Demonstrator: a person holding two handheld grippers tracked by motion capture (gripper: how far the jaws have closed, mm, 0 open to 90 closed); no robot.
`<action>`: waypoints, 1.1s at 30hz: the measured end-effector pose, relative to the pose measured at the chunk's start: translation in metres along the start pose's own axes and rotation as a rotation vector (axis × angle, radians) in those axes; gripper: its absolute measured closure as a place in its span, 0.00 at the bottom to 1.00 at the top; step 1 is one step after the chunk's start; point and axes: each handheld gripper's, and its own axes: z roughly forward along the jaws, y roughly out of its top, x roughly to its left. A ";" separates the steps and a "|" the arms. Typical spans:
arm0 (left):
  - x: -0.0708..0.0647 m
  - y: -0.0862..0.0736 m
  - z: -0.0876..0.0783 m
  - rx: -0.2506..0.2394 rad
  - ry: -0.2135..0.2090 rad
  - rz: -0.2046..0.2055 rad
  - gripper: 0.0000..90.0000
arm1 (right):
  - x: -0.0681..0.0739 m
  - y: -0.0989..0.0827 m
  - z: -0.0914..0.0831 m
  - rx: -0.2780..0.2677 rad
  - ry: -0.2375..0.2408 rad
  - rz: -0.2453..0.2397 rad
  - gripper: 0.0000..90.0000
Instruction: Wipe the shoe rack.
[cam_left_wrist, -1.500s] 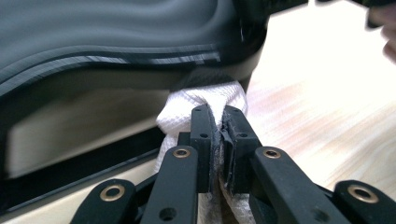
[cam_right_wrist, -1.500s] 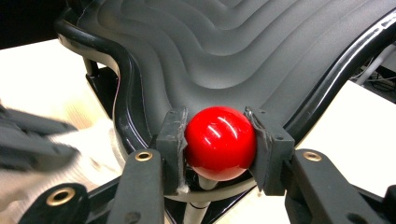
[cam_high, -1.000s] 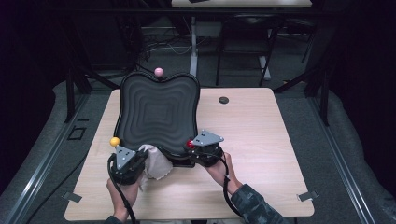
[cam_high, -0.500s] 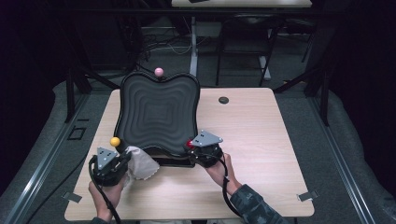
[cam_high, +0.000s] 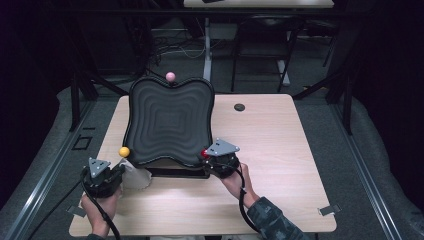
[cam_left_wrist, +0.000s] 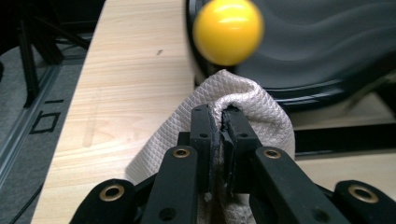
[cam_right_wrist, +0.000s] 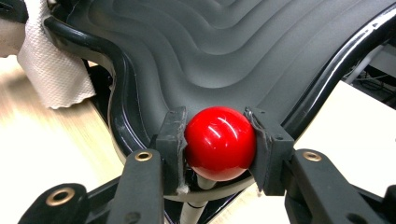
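Cloth (cam_left_wrist: 243, 100) pinched in left hand-held gripper (cam_left_wrist: 219, 122), beside tray (cam_left_wrist: 327, 42).

left gripper (cam_high: 116, 173): moved toward 8 o'clock, away from tray (cam_high: 170, 120) front edge; now at table's (cam_high: 280, 150) near-left corner, clear of tray.
cloth (cam_high: 136, 176): dragged along in the closed jaws; off tray's front-left rim, now on bare wood just below yellow knob (cam_high: 124, 151).
left hand (cam_high: 95, 212): drawn back toward the near table edge, forearm mostly out of frame.
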 end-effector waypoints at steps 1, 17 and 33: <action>0.004 -0.001 0.004 0.003 0.012 -0.012 0.93 | -0.002 0.000 0.000 0.002 -0.002 0.006 0.67; 0.001 -0.014 0.041 0.063 0.029 -0.005 0.93 | -0.006 -0.001 -0.001 0.001 0.010 0.005 0.67; 0.002 -0.013 0.042 0.077 -0.002 -0.045 0.93 | -0.006 -0.002 -0.001 0.002 -0.004 0.005 0.67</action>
